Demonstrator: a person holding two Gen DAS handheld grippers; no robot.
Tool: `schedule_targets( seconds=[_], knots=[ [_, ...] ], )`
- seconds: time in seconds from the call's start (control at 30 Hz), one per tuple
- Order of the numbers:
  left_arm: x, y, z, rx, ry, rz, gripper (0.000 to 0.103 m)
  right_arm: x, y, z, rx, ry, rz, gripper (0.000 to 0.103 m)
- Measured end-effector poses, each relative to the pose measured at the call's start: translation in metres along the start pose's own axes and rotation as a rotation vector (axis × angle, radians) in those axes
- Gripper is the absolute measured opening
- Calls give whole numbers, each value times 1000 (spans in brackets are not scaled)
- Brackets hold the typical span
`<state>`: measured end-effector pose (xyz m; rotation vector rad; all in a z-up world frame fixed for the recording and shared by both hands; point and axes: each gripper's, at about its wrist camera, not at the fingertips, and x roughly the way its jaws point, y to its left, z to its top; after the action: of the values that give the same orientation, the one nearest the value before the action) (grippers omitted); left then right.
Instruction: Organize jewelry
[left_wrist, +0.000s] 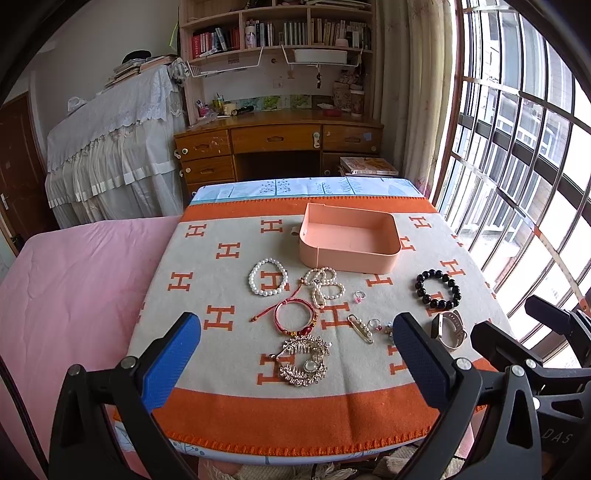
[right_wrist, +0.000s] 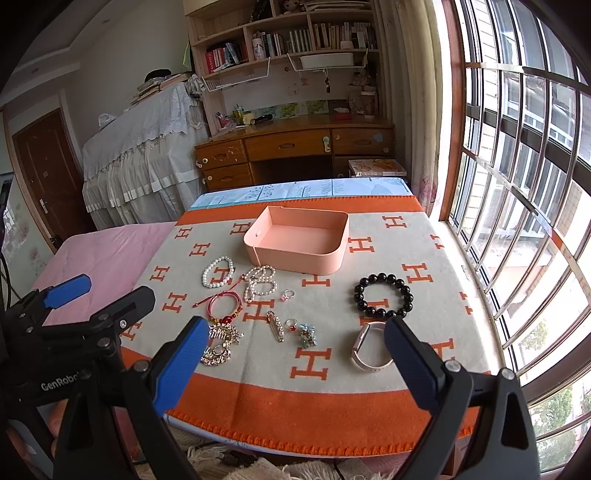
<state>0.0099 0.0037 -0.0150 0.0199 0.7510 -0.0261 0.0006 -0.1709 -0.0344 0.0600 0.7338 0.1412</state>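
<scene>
An empty pink box (left_wrist: 349, 238) (right_wrist: 297, 240) stands at the back of the orange and grey blanket (left_wrist: 207, 291). In front of it lie a white pearl bracelet (left_wrist: 267, 277) (right_wrist: 218, 272), a tangled pearl bracelet (left_wrist: 325, 286), a red cord bracelet (left_wrist: 295, 318), rhinestone combs (left_wrist: 304, 360) (right_wrist: 221, 343), a pin (left_wrist: 360, 328), small rings (left_wrist: 359, 295), a black bead bracelet (left_wrist: 438, 289) (right_wrist: 382, 294) and a watch (left_wrist: 448, 329) (right_wrist: 369, 347). My left gripper (left_wrist: 295, 354) is open and empty above the combs. My right gripper (right_wrist: 295, 354) is open and empty above the front of the blanket.
A pink bed (left_wrist: 74, 280) lies to the left of the table. A barred window (right_wrist: 517, 184) runs along the right. A wooden desk (left_wrist: 277, 144) with bookshelves stands behind the table.
</scene>
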Motion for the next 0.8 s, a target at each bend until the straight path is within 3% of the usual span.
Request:
schedule_targets(
  seconds=[0.53, 0.8],
  knots=[
    [12, -5, 10, 22, 38, -10, 102, 4, 0, 5, 7, 29, 28, 97],
    [44, 2, 31, -16, 82, -65, 102, 21, -15, 18, 21, 60, 42, 97]
  ],
)
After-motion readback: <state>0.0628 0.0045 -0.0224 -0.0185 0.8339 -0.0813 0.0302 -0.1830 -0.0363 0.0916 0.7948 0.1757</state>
